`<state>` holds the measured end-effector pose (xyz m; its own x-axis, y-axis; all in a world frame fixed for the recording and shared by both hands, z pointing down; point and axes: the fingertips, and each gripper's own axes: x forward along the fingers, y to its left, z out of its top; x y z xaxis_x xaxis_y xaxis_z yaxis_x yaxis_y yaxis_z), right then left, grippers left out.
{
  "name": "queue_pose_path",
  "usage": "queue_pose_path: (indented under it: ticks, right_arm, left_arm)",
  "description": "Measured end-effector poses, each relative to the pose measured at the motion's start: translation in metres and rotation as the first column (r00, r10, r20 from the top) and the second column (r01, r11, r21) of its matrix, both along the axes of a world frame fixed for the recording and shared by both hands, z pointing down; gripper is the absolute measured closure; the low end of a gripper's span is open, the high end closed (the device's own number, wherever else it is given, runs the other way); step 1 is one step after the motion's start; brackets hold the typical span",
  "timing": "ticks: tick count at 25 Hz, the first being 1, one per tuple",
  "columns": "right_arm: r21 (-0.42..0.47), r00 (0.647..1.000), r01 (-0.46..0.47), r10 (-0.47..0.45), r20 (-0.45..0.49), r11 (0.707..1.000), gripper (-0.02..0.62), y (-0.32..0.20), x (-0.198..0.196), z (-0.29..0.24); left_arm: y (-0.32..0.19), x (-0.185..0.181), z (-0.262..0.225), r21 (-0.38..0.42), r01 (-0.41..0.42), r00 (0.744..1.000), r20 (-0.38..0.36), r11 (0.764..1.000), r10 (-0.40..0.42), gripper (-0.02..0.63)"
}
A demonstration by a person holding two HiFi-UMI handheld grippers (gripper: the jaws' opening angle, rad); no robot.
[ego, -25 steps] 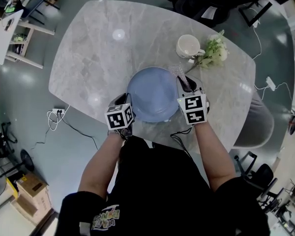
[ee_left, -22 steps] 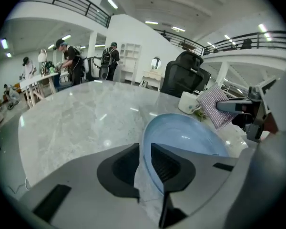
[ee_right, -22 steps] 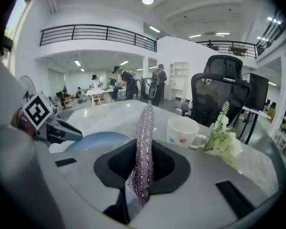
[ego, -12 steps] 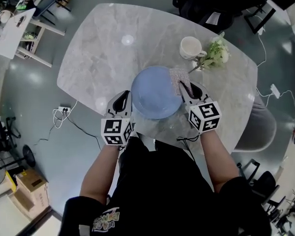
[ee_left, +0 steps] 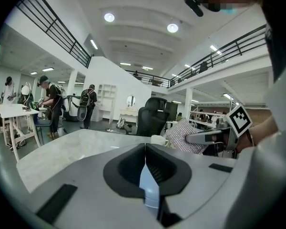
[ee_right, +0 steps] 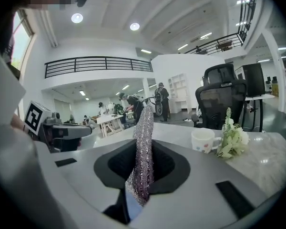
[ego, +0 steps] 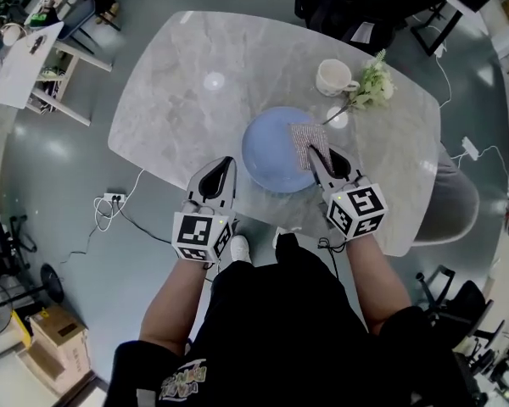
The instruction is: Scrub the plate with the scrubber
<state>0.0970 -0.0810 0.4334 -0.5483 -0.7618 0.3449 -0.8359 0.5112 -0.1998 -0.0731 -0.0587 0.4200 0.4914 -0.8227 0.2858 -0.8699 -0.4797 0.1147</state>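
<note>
The round blue plate (ego: 271, 153) lies flat on the marble table (ego: 195, 75), near its front edge. My right gripper (ego: 316, 153) is shut on the silver mesh scrubber (ego: 306, 145), which hangs over the plate's right part. In the right gripper view the scrubber (ee_right: 144, 137) stands upright, pinched between the jaws of that gripper (ee_right: 145, 149). My left gripper (ego: 220, 166) hovers left of the plate, apart from it. Its jaws (ee_left: 144, 149) have just closed together with nothing between them. The left gripper view also catches the scrubber (ee_left: 181, 136). The plate is hidden in both gripper views.
A white cup (ego: 334, 76) and a sprig of pale flowers (ego: 369, 86) stand behind the plate at the right. Black office chairs (ego: 356, 2) sit beyond the far edge, and a grey chair (ego: 454, 203) at the right. Cables (ego: 110, 206) lie on the floor.
Both grippers have lifted and drawn back toward me. The left one left the plate's left rim and its jaws closed. The right one carried the scrubber up over the plate's right side.
</note>
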Motion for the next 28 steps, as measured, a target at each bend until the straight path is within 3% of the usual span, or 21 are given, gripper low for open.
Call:
queue_pose_path:
  ticks: [11, 19, 28]
  right_arm:
    - [0.03, 0.989, -0.141, 0.142, -0.035, 0.99, 0.522, 0.087, -0.051, -0.019]
    - [0.03, 0.966, -0.255, 0.256, -0.038, 0.967, 0.522, 0.143, -0.064, -0.02]
    - [0.037, 0.955, -0.291, 0.293, -0.055, 0.956, 0.523, 0.19, -0.074, -0.019]
  left_arm:
    - [0.054, -0.04, -0.014, 0.002, -0.156, 0.986, -0.066, 0.988, 0.156, 0.588]
    - [0.092, -0.032, -0.017, 0.009, -0.313, 0.947, -0.075, 0.95, 0.312, 0.588]
    - [0.129, -0.024, -0.019, 0.019, -0.385, 0.919, -0.083, 0.923, 0.385, 0.588]
